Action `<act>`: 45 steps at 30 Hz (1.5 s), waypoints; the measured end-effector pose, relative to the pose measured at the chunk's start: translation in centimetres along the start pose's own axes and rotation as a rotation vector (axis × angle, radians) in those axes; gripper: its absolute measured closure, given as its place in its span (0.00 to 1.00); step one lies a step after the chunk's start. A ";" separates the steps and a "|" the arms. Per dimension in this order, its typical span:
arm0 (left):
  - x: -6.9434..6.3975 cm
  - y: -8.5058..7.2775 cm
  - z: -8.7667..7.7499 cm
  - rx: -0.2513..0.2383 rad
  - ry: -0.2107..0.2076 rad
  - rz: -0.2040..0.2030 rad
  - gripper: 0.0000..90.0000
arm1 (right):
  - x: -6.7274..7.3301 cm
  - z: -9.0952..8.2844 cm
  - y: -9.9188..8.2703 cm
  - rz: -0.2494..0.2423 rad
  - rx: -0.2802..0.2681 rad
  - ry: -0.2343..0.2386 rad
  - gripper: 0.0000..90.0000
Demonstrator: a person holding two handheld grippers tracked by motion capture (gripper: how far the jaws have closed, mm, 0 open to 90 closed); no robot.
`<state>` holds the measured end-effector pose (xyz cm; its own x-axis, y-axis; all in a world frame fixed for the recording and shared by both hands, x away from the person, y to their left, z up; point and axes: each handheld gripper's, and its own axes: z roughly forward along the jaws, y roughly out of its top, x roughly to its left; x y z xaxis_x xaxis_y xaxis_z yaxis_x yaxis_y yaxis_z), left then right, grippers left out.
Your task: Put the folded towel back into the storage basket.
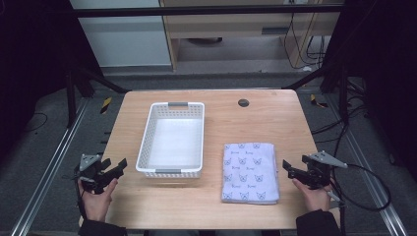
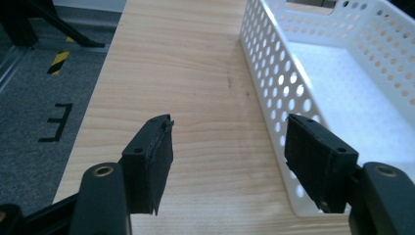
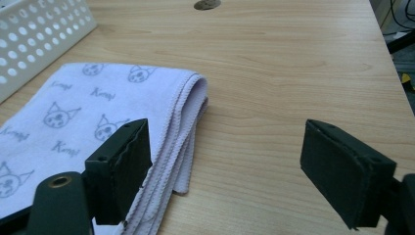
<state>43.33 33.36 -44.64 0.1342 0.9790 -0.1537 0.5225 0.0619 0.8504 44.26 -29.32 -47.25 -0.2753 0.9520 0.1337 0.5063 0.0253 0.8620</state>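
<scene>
A folded lilac towel (image 1: 250, 172) printed with cat faces lies flat on the wooden table, right of a white perforated basket (image 1: 147, 135). The basket is empty. My right gripper (image 1: 289, 168) hovers at the towel's right edge, open, nothing between its jaws. In the right gripper view the towel (image 3: 93, 112) lies under and left of the left jaw, and the gripper (image 3: 230, 169) spans bare wood. My left gripper (image 1: 118, 166) is held at the table's left edge, open and empty. In the left gripper view the gripper (image 2: 230, 161) points along the basket's left wall (image 2: 274, 78).
A round grommet hole (image 1: 243, 103) sits at the table's far side. Dark frame bars and cables stand around the table, with grey floor and yellow-black tape marks (image 1: 106, 104) beside it. Bare wood (image 1: 290, 128) lies right of the basket and beyond the towel.
</scene>
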 end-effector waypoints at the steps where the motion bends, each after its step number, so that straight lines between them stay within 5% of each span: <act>1: -0.2 0.1 -0.1 -0.004 -0.004 0.005 0.38 | 0.1 0.0 0.0 -0.003 0.001 0.005 0.21; 18: -3.4 0.7 -1.2 -0.051 -0.062 0.086 0.36 | 0.3 -0.1 -0.2 -0.028 0.014 0.019 0.23; 45: -8.6 0.7 -1.4 -0.041 -0.172 0.176 0.30 | 0.6 -0.3 0.4 -0.034 -0.009 0.010 0.23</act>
<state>41.36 25.28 -42.05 0.3630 0.9282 -0.0815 0.4440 -0.0955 0.8909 44.04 -28.83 -46.70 -0.2999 0.9477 0.1090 0.4893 0.0548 0.8704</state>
